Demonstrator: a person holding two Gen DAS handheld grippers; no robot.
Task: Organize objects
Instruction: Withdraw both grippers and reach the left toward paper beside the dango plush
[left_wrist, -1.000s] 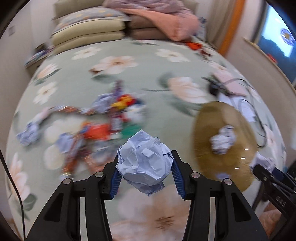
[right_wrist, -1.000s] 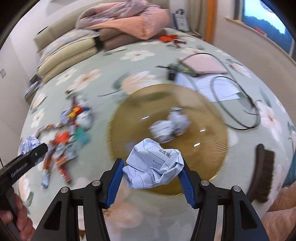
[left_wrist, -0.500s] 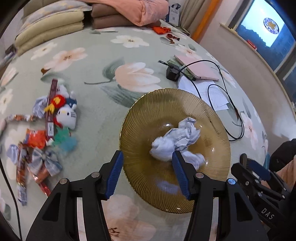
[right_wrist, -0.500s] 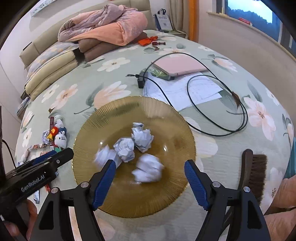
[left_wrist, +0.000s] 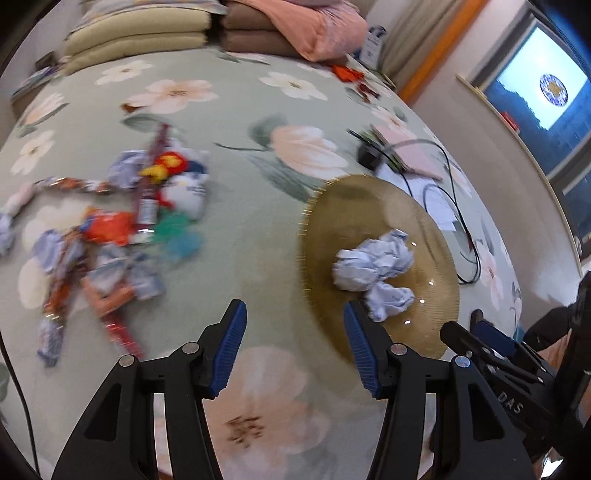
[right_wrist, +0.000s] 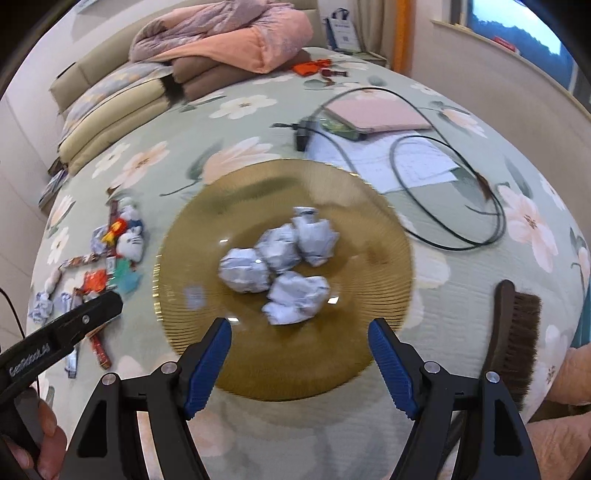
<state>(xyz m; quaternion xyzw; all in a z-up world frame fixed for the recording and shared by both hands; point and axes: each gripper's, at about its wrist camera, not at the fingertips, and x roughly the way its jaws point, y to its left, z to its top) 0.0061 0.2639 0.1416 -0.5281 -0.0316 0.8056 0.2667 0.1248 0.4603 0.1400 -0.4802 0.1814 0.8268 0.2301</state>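
Observation:
A round amber glass plate (right_wrist: 362, 332) lies on the floral bedspread and holds several crumpled paper balls (right_wrist: 280, 258). It also shows at the right of the left wrist view (left_wrist: 332, 221), with the paper balls (left_wrist: 373, 269) on it. My right gripper (right_wrist: 299, 328) is open and empty over the plate's near rim. My left gripper (left_wrist: 293, 314) is open and empty, just left of the plate's edge. A pile of wrappers, crumpled paper and small toys (left_wrist: 122, 229) lies to the left; it shows in the right wrist view too (right_wrist: 107, 254).
A brown brush (right_wrist: 513, 332) lies right of the plate. A pink laptop (right_wrist: 373, 118), papers and a black cable (right_wrist: 443, 192) lie beyond it. Pillows and a folded pink blanket (right_wrist: 229, 40) are at the bed's head. The wall and window are at right.
Both grippers held a crumpled paper ball a second ago; both opened and the balls now lie on the plate. My left gripper has since swung back to the left.

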